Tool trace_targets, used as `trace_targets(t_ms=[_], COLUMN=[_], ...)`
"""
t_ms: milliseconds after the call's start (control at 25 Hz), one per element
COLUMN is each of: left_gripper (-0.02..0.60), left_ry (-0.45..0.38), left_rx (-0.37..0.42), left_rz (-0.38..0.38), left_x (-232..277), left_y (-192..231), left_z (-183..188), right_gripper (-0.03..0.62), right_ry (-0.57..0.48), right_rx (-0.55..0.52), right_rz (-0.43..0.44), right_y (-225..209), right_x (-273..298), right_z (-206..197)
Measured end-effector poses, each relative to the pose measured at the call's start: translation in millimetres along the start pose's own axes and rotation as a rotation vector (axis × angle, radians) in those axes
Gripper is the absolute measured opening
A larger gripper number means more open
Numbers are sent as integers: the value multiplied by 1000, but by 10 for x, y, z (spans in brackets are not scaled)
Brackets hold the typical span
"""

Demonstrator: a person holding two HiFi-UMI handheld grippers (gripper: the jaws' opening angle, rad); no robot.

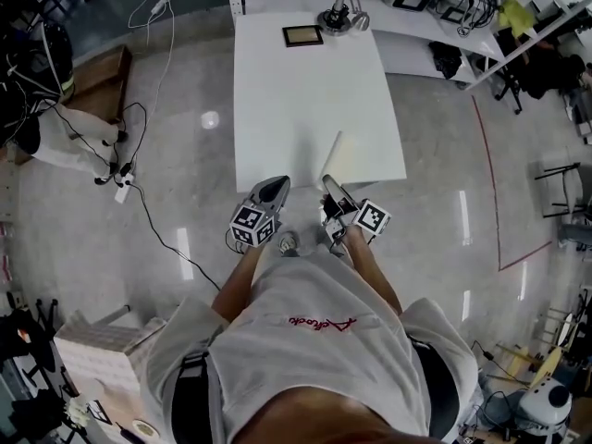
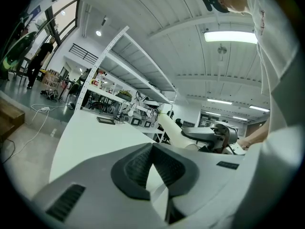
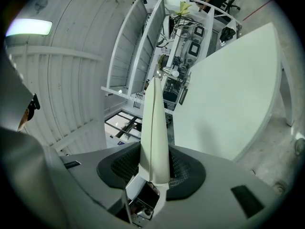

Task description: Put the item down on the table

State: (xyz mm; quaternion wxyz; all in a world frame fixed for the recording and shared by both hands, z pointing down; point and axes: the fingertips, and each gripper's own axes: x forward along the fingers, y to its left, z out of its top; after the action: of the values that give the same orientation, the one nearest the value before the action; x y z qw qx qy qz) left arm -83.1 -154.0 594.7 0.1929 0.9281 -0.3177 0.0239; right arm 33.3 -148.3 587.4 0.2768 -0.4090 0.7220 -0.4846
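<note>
The right gripper (image 1: 329, 184) pinches a thin cream card (image 1: 339, 158) between its pads. The card sticks out past the jaws on edge, over the near right part of the white table (image 1: 296, 100), just inside the near edge. Whether it touches the top cannot be told.

The left gripper (image 1: 275, 186) is at the same near edge, just left of the right one. Its jaws are pressed together at the tips with nothing between them.

Most of the table top is bare. Only a small dark frame (image 1: 302, 35) and a metal gadget (image 1: 342, 18) sit at the far end. White shelving (image 1: 435, 7) runs close to the table's far right corner. Cables (image 1: 139, 202) trail over the floor to the table's left, and the floor along its right side is open.
</note>
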Motion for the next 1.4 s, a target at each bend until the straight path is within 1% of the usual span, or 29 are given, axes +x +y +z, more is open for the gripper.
trace_targets(t_ms=[200,320,440,640,800,1040,1160,1320,1400], left_gripper=[15,15,15,15,15,15,15,15,15], left_ry=[0,-4,-18,-39,-52,-57,-45,-22,-7], left_rx=[-3,-12,-13,-7,-7,-8,-19,-34,-41], left_rz=[35,60,92,139,159,167,171,169,167], left_x=[208,346,532,822,1010,1101,1045,1011,990], left_y=[72,95,119,195,212,256,276,250,243], left_z=[3,12,115,299,381,447,397,302,239], right_gripper=[153,153,153,153,153,153,153,153,153], right_ry=[22,49,82,125,154,161,164,170,170], right_rx=[46,35,17,41,40,58,87,58,73], right_rz=[5,24,54,67,88,96,71,75,62], right_y=[-142,-193,-230,-331,-360,-370,-422,-456,-513], right_x=[93,157,267,450,560,655,638,585,541], right_z=[153,268,463,754,914,981,916,886,831])
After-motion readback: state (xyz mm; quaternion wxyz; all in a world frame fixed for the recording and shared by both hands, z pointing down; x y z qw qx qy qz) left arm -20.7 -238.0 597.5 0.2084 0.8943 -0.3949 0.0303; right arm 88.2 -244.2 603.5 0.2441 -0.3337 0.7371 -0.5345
